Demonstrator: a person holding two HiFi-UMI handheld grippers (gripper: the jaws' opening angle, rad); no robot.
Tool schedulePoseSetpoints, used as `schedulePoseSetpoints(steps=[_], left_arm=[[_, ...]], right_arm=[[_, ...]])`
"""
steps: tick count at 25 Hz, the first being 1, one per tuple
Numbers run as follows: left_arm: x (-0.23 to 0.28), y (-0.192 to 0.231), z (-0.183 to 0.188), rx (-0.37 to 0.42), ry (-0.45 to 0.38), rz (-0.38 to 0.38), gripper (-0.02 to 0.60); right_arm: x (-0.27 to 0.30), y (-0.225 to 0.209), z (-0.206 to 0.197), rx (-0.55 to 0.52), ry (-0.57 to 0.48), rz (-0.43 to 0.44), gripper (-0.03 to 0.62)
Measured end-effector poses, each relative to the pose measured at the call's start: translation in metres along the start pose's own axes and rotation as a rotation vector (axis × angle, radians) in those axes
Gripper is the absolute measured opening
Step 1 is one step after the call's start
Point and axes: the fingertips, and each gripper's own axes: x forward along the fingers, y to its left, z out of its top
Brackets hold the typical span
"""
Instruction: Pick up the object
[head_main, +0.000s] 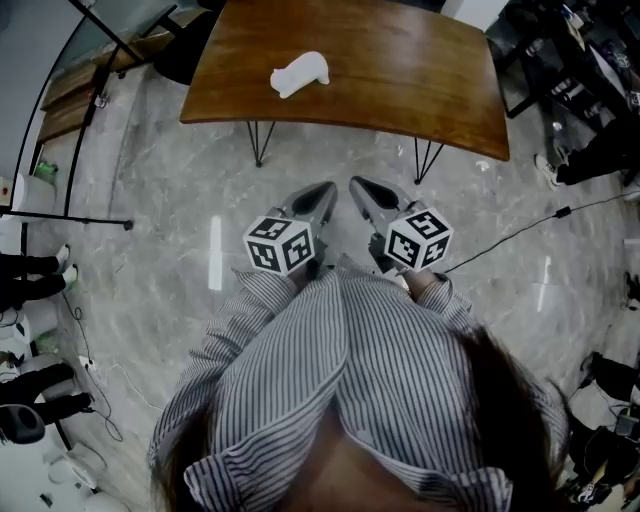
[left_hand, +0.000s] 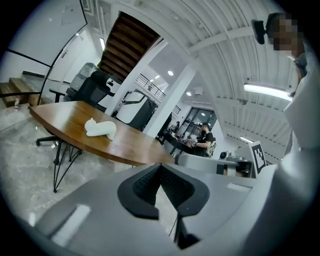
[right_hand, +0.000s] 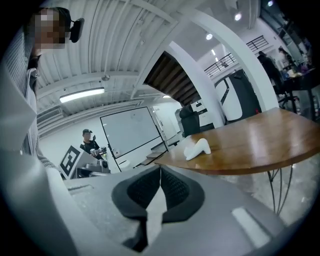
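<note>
No legible text or numbers; only coded square markers on left cube (head_main: 282, 245), right cube (head_main: 417, 238).

Object (head_main: 299, 74) on table (head_main: 400, 70), left claw (head_main: 325, 190) beside right claw (head_main: 358, 186), both before table

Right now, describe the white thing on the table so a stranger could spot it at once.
Find the brown wooden table on thin black legs on the grey floor. A small white figure, shaped like a lying animal, rests on its top. Nothing else lies on that tabletop.
</note>
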Motion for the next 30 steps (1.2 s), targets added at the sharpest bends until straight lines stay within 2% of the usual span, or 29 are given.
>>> schedulePoseSetpoints(steps=[6,10,20,26,30], left_arm=[[0.047,0.062,0.077,0.031,0.001,-0.034,0.006],[0.071,0.102,0.112,0.077,0.027,-0.039,0.006],[0.118,0.143,0.125,0.006,0.075,-0.065,0.006],[0.135,0.168,0.135,0.033,0.108,-0.036,0.006],[0.148,0.179,0.145,0.086,0.137,-0.040,0.041]], right_arm=[[0.076,-0.038,0.061,0.021,-0.056,0.001,0.002],[0.125,-0.060,0.093,0.044,-0.086,-0.010,0.002],[0.165,-0.097,0.107,0.091,-0.059,-0.017,0.002],[0.188,-0.114,0.116,0.107,-0.037,-0.001,0.002],[0.199,-0.121,0.120,0.112,-0.022,0.004,0.002]])
